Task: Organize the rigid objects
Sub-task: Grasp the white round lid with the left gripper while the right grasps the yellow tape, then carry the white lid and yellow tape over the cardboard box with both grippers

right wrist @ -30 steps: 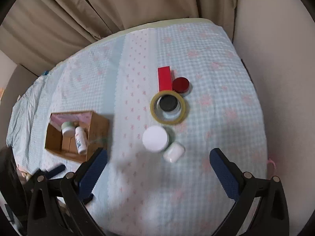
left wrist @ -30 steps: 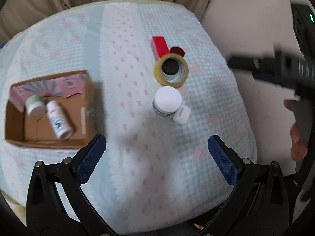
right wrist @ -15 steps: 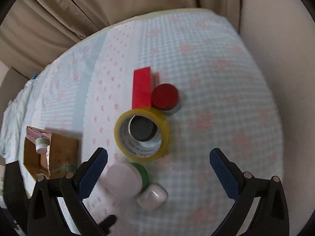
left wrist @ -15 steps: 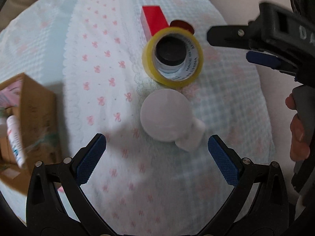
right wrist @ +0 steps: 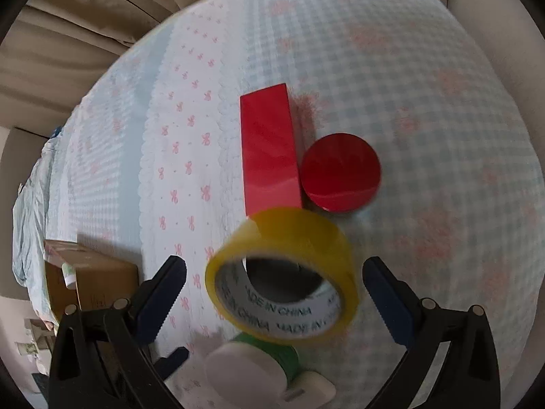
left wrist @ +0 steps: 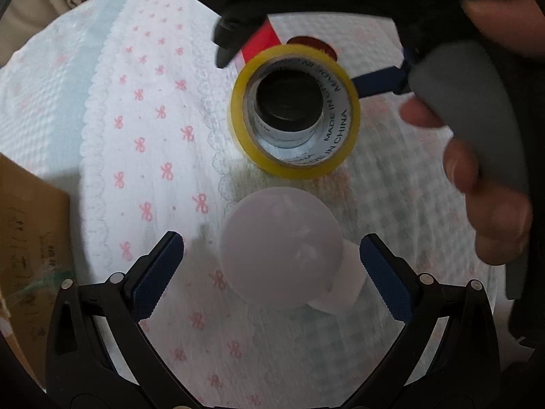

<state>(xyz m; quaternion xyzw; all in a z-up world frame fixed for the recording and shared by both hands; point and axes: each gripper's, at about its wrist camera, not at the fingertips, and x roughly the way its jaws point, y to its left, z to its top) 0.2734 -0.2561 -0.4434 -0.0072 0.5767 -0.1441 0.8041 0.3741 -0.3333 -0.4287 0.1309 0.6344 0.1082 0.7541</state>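
Bedspread with pink bows under both tools; nearest me, my left gripper (left wrist: 271, 266) has its jaws apart around the white-lidded jar (left wrist: 281, 248), a small white container (left wrist: 344, 277) touching it, nothing clamped yet. My right gripper (right wrist: 274, 291) is likewise spread either side of the yellow tape roll (right wrist: 284, 274) (a dark-capped jar (left wrist: 287, 102) sits inside it), with the red box (right wrist: 269, 150) and red-lidded tin (right wrist: 340, 172) beyond. I'd call it early: the cardboard box (right wrist: 102, 281) at far left shows only one small jar (right wrist: 69, 274), five items still out.
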